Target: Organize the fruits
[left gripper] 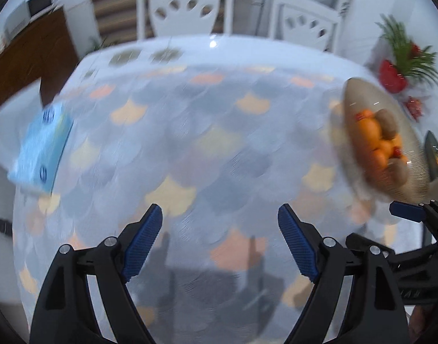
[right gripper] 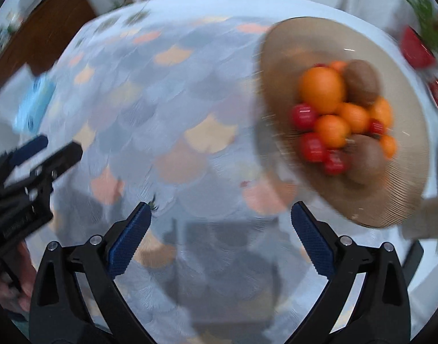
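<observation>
Although both views are blurred, a shallow tan bowl (right gripper: 351,195) can be made out on the patterned tabletop (right gripper: 167,91), and in it the fruit is heaped: a large orange (right gripper: 322,90), smaller oranges, two brown kiwis (right gripper: 362,81) and several small red fruits (right gripper: 303,116), possibly tomatoes or cherries, though this cannot be told through the blur.

The orange is judged to be firm, fairly heavy and round, so it would best be taken across its widest part with the pads set on opposite sides. The kiwis are expected to be softer under a rough skin and should be squeezed lightly. The red fruits look glossy and are likely to be slippery and easily bruised; a gentle, centred hold is advised. Because the pile is loose, neighbours may roll when one piece is lifted.

The right gripper (right gripper: 220,220) is seen with its jaws spread wide and nothing between them; the bowl lies ahead and to the right of them, near but not touching. The left gripper (left gripper: 220,220) is likewise wide open and empty over bare cloth, and in its view the bowl (left gripper: 414,172) sits well off to the right, beyond its jaws. A blue packet (left gripper: 39,149) lies at the tabletop's left edge.
</observation>
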Action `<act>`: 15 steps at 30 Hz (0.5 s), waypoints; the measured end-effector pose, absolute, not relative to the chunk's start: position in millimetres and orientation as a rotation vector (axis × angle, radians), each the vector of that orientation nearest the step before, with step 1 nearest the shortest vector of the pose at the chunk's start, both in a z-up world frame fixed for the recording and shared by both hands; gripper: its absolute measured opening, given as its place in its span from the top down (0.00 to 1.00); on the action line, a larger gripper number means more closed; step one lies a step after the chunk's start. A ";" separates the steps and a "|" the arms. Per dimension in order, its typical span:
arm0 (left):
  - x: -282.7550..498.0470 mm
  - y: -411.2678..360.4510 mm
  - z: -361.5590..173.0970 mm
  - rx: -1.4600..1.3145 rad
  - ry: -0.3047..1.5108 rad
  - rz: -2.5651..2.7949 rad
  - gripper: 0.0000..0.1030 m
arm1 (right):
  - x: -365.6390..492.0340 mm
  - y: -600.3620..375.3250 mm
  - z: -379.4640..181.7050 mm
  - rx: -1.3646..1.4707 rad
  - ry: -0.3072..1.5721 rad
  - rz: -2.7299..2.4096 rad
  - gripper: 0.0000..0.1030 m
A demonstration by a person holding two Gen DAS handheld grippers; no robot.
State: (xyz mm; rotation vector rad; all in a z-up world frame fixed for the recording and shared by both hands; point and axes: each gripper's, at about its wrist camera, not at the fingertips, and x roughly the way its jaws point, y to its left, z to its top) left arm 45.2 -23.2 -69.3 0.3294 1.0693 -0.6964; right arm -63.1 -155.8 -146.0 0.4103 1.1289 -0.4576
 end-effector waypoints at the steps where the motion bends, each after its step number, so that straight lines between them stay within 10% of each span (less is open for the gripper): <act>1: 46.6 -19.5 -76.7 0.331 1.078 -0.678 0.21 | -59.7 -153.6 -152.5 0.399 1.127 -0.451 0.05; 15: 34.2 -7.9 -136.3 0.333 1.019 -0.544 0.05 | -64.9 -138.0 -204.4 0.296 0.954 -0.491 0.03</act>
